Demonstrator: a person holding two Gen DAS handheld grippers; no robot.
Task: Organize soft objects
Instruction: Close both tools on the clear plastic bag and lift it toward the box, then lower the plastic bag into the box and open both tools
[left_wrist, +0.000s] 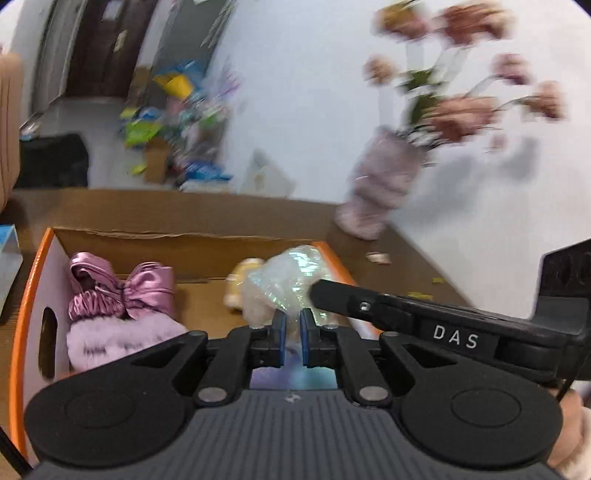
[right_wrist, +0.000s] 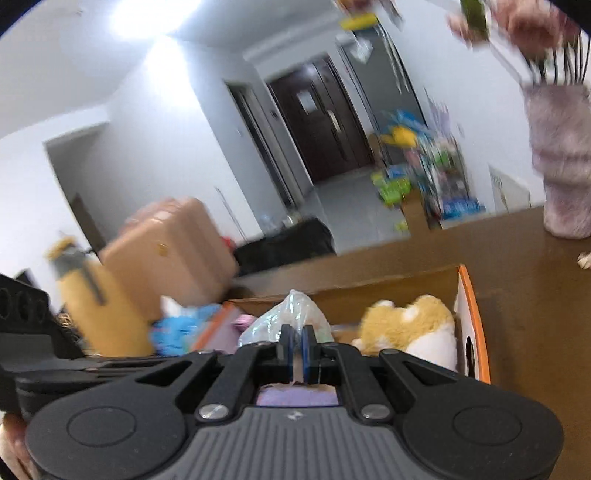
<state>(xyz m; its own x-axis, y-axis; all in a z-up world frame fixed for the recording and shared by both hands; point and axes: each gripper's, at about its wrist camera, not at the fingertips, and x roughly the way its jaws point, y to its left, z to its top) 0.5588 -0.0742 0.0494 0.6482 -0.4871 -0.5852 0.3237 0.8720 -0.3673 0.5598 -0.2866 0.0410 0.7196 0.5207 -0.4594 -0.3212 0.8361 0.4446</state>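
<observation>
Both grippers pinch one crinkly plastic bag (left_wrist: 284, 280): left gripper (left_wrist: 291, 325) and right gripper (right_wrist: 297, 345) clamped narrow on the film. The bag hangs over the box (left_wrist: 33, 280), toward its right end, by the plush (right_wrist: 406, 325). Judged light, floppy and slippery, so grip bunched film.

I see a brown table (left_wrist: 258, 210) carrying an open cardboard box (left_wrist: 147, 243) with orange edges on its near side. A furry pink vase (left_wrist: 373, 184) stands at the far right, with small scraps (left_wrist: 378, 257) lying near it.
</observation>
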